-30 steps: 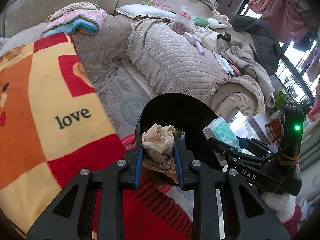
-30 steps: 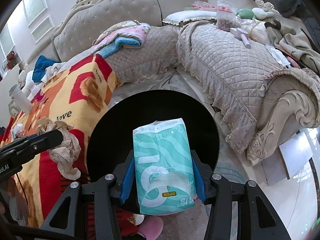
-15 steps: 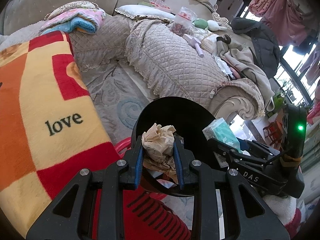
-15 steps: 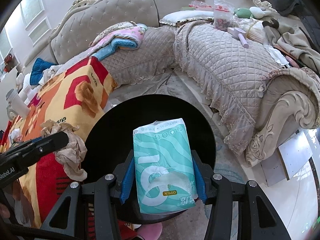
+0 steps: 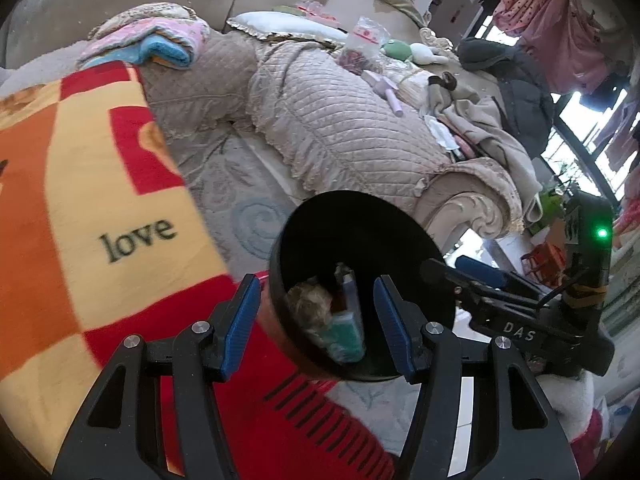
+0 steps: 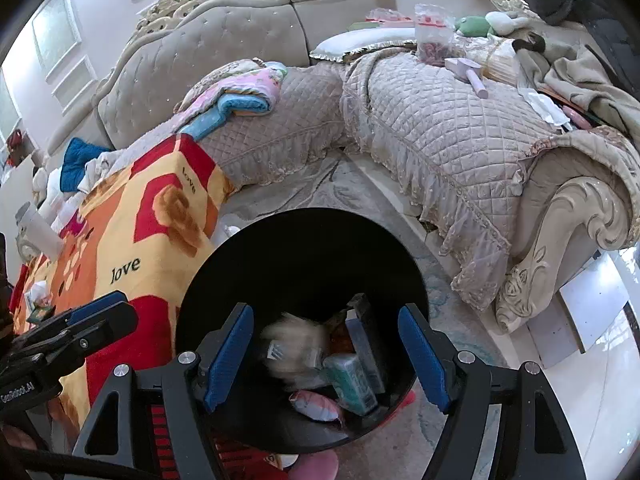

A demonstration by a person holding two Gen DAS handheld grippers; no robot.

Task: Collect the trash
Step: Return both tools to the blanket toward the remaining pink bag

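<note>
The black bin (image 6: 304, 264) sits under both grippers. Right gripper (image 6: 326, 354) and left gripper (image 5: 316, 320) have just been opening, jaws apart and empty. The teal pack (image 6: 352, 382) and blurred paper wad (image 6: 294, 344) lie below, inside the bin.

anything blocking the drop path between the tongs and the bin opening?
Nothing visible. Both tongs, left and right, have just been opening and stand open right above the black bin, nothing between their pads. The teal tissue pack and crumpled paper are already inside the bin.
</note>
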